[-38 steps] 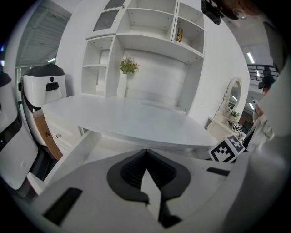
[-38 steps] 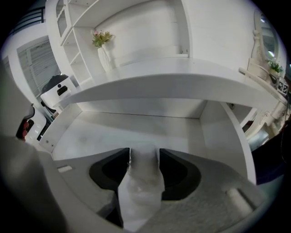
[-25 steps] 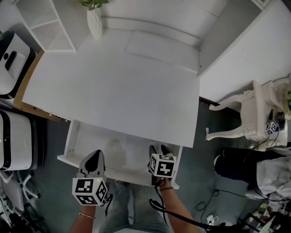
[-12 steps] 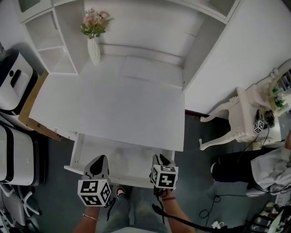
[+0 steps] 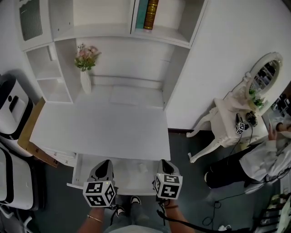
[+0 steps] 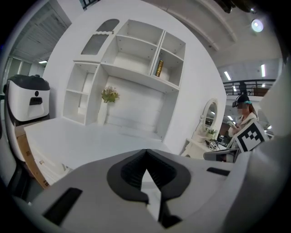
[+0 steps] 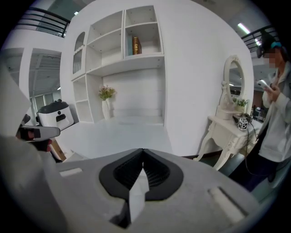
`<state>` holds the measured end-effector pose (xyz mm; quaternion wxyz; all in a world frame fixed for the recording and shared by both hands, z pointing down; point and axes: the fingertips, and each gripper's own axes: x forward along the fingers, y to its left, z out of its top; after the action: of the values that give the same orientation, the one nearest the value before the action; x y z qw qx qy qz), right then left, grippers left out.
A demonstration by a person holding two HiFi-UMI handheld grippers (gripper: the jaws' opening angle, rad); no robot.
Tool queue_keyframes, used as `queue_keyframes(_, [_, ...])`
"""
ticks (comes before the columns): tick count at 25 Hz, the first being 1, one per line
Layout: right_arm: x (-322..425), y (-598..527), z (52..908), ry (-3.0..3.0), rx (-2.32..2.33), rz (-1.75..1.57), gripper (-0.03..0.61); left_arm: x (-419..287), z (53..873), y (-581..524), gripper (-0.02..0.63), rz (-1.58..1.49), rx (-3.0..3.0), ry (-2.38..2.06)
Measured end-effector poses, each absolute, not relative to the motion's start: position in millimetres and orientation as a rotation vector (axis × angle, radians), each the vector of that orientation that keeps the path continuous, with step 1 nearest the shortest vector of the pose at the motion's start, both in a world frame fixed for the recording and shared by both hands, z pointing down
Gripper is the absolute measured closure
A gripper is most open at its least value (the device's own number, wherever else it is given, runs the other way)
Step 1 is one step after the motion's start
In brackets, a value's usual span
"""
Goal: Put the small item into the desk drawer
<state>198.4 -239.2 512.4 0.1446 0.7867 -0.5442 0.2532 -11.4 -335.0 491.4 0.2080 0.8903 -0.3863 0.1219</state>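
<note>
The white desk (image 5: 100, 129) has its drawer (image 5: 91, 164) pulled out toward me. A small pale item (image 5: 142, 168) lies faintly visible on the drawer floor. My left gripper (image 5: 105, 163) hangs over the drawer's front left part. In the left gripper view the left gripper (image 6: 145, 151) has its jaws closed tip to tip with nothing in them. My right gripper (image 5: 164, 162) hovers over the drawer's front right corner. The right gripper (image 7: 143, 150) is shut and holds nothing.
A vase of flowers (image 5: 85, 75) stands at the back left of the desk under shelves with books (image 5: 148, 11). White appliances (image 5: 11, 107) stand to the left. A small white table with a mirror (image 5: 236, 120) and a person (image 5: 268, 157) are on the right.
The head view has tipped up, so the upper shelves and books now show. Both grippers remain at the drawer's front; the right one sits slightly further right.
</note>
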Motion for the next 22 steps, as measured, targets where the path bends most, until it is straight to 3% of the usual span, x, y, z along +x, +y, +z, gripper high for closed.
queue_keyframes(12, [239,-183,400,-1.532,2.591,0.33,0.572,40,403,-355,0.621,0.149,2.672,-0.967])
queue_keyframes(22, [266,-146,393,-1.474,2.661,0.315,0.572,64,392,-347,0.621,0.131,2.709,-0.939])
